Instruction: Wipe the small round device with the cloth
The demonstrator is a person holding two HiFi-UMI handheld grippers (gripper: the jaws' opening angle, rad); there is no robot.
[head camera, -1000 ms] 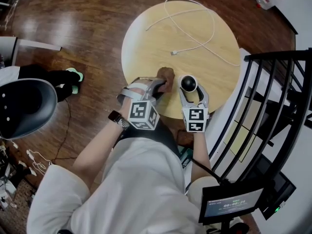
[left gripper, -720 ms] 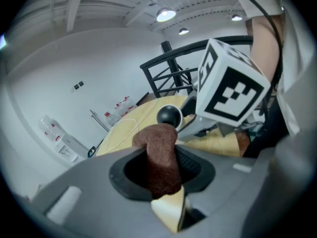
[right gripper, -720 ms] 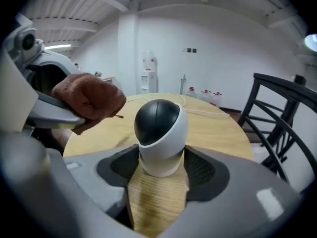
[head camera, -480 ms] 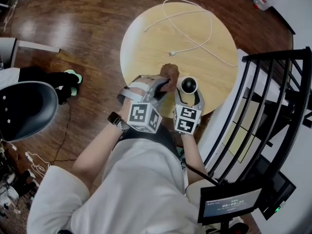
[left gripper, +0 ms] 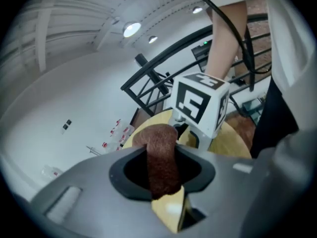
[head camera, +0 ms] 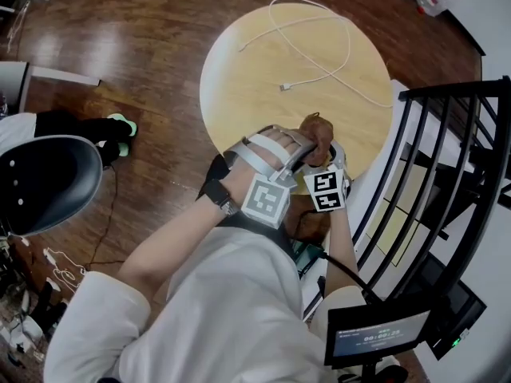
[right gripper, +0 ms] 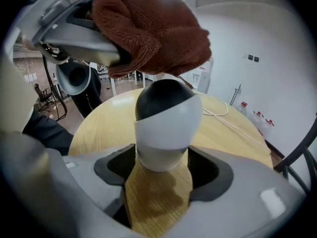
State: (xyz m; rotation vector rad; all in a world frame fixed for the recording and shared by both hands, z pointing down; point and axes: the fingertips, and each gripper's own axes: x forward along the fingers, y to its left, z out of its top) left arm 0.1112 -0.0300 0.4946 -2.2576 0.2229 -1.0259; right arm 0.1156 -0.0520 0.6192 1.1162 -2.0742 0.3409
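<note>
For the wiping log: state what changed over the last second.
The left gripper, shut on the brown cloth, swung right, bringing the cloth over the small round device. The right gripper has just been opening its jaws, the device between them. Device, white cable and table stayed put.

No legible text; perhaps timer digits on the small screen (head camera: pixel 382 335), too blurred
</note>
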